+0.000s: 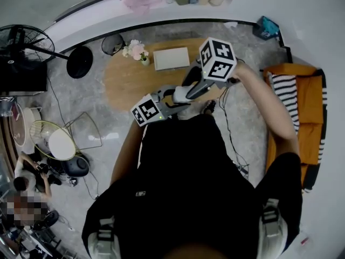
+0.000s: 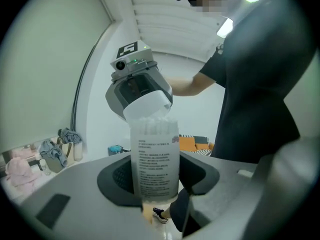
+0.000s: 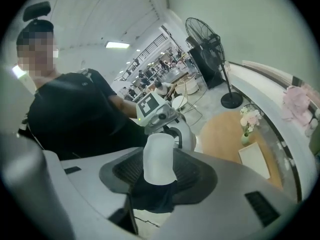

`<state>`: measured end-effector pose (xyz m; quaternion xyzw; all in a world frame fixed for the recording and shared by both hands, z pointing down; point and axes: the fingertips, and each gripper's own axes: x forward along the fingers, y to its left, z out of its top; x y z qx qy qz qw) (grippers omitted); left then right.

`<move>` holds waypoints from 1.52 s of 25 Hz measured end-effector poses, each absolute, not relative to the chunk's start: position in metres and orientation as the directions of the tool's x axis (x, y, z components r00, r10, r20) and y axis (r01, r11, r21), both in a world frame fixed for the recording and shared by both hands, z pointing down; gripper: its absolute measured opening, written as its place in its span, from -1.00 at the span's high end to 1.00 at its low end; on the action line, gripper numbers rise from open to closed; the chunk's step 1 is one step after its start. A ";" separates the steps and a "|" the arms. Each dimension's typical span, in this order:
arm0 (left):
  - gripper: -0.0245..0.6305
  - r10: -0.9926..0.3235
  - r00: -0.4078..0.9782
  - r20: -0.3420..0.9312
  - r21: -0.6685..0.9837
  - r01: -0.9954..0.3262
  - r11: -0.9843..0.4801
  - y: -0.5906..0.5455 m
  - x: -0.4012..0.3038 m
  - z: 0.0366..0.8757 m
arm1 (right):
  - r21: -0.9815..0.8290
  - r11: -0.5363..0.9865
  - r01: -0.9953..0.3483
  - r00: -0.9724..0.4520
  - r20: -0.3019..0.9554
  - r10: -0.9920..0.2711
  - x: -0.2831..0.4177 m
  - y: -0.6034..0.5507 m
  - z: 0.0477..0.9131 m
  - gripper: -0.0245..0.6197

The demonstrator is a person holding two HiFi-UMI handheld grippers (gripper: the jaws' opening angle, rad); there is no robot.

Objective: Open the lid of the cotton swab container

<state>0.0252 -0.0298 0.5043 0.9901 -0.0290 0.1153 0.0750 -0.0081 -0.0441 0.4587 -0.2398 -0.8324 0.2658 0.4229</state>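
Gripping both tools at chest height, a person (image 1: 183,177) in a black shirt works above an oval wooden table (image 1: 126,82), which lies at 12 o'clock from the torso in the head view. The two grippers meet nose to nose there, the right one reaching down from 1 o'clock.

The left gripper (image 2: 155,184) has its jaws closed on the lower body of the clear, labelled cotton swab container (image 2: 155,156). The container's long axis runs from 6 to 12 o'clock in the left gripper view. The right gripper (image 3: 159,176) has its jaws clamped on the white lid (image 3: 159,159) at the container's 12 o'clock end.

The coming move turns on that axis. Judging by the lid's tilt toward 11 o'clock, it likely needs to be drawn straight off toward 12 while the left gripper braces the body.

Only the left gripper view shows the swab tips (image 2: 152,126) exposed just under the cocked lid. Whether the lid is touching the rim cannot be told. The right gripper view hides the container behind the lid, and the head view hides both behind the grippers.
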 end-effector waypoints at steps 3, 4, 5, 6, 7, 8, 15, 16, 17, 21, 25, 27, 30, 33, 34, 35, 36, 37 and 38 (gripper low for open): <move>0.32 -0.059 0.977 0.206 0.160 -0.093 -0.983 -0.036 0.022 0.500 | -0.626 0.757 0.188 -0.589 0.545 0.597 -0.012 -0.057 0.450 0.34; 0.32 -0.064 0.978 0.201 0.166 -0.098 -0.981 -0.037 0.021 0.500 | -0.610 0.770 0.186 -0.612 0.541 0.577 -0.014 -0.063 0.447 0.31; 0.32 -0.067 0.978 0.197 0.172 -0.101 -0.980 -0.038 0.019 0.499 | -0.596 0.782 0.181 -0.636 0.536 0.555 -0.016 -0.069 0.444 0.30; 0.32 -0.068 0.979 0.192 0.180 -0.103 -0.978 -0.039 0.017 0.498 | -0.584 0.793 0.174 -0.659 0.529 0.534 -0.017 -0.075 0.440 0.30; 0.32 -0.069 0.980 0.186 0.189 -0.105 -0.976 -0.040 0.016 0.497 | -0.573 0.802 0.167 -0.680 0.522 0.515 -0.018 -0.080 0.437 0.32; 0.32 -0.071 0.981 0.181 0.196 -0.106 -0.975 -0.041 0.015 0.496 | -0.563 0.811 0.160 -0.698 0.516 0.496 -0.019 -0.085 0.434 0.33; 0.32 -0.081 0.984 0.158 0.200 -0.113 -0.973 -0.048 0.010 0.496 | -0.425 0.904 0.033 -0.811 0.517 0.272 -0.025 -0.130 0.433 0.26; 0.32 -0.081 0.984 0.156 0.201 -0.112 -0.973 -0.048 0.010 0.495 | -0.405 0.914 0.012 -0.819 0.521 0.241 -0.025 -0.136 0.434 0.27; 0.32 -0.080 0.985 0.154 0.202 -0.110 -0.973 -0.049 0.010 0.494 | -0.388 0.922 -0.006 -0.825 0.522 0.215 -0.025 -0.141 0.435 0.28; 0.32 -0.080 0.987 0.139 0.197 -0.107 -0.975 -0.050 0.009 0.486 | -0.356 0.932 -0.063 -0.845 0.516 0.139 -0.027 -0.154 0.440 0.33; 0.32 -0.084 0.988 0.130 0.208 -0.110 -0.972 -0.051 0.007 0.481 | -0.371 0.924 -0.090 -0.863 0.493 0.114 -0.029 -0.160 0.446 0.35; 0.32 -0.084 0.988 0.130 0.206 -0.110 -0.972 -0.050 0.006 0.479 | -0.379 0.920 -0.099 -0.870 0.482 0.105 -0.029 -0.161 0.448 0.34; 0.32 -0.081 0.988 0.133 0.188 -0.106 -0.976 -0.050 0.006 0.478 | -0.386 0.916 -0.107 -0.876 0.473 0.097 -0.029 -0.161 0.451 0.34; 0.32 -0.088 0.989 0.121 0.212 -0.112 -0.971 -0.050 0.008 0.477 | -0.390 0.915 -0.107 -0.876 0.472 0.098 -0.029 -0.162 0.453 0.34; 0.32 -0.090 0.989 0.118 0.221 -0.114 -0.969 -0.050 0.008 0.478 | -0.391 0.914 -0.108 -0.877 0.471 0.098 -0.029 -0.162 0.453 0.34; 0.32 -0.091 0.989 0.117 0.225 -0.115 -0.968 -0.050 0.007 0.479 | -0.392 0.914 -0.108 -0.878 0.470 0.098 -0.029 -0.162 0.454 0.34; 0.32 -0.090 0.989 0.118 0.224 -0.115 -0.968 -0.050 0.006 0.480 | -0.392 0.913 -0.108 -0.879 0.468 0.097 -0.029 -0.162 0.453 0.34; 0.32 -0.090 0.989 0.120 0.222 -0.116 -0.968 -0.051 0.006 0.482 | -0.392 0.914 -0.108 -0.880 0.466 0.096 -0.029 -0.162 0.453 0.34; 0.32 -0.090 0.988 0.124 0.218 -0.116 -0.969 -0.051 0.005 0.483 | -0.391 0.914 -0.108 -0.881 0.464 0.094 -0.029 -0.162 0.452 0.34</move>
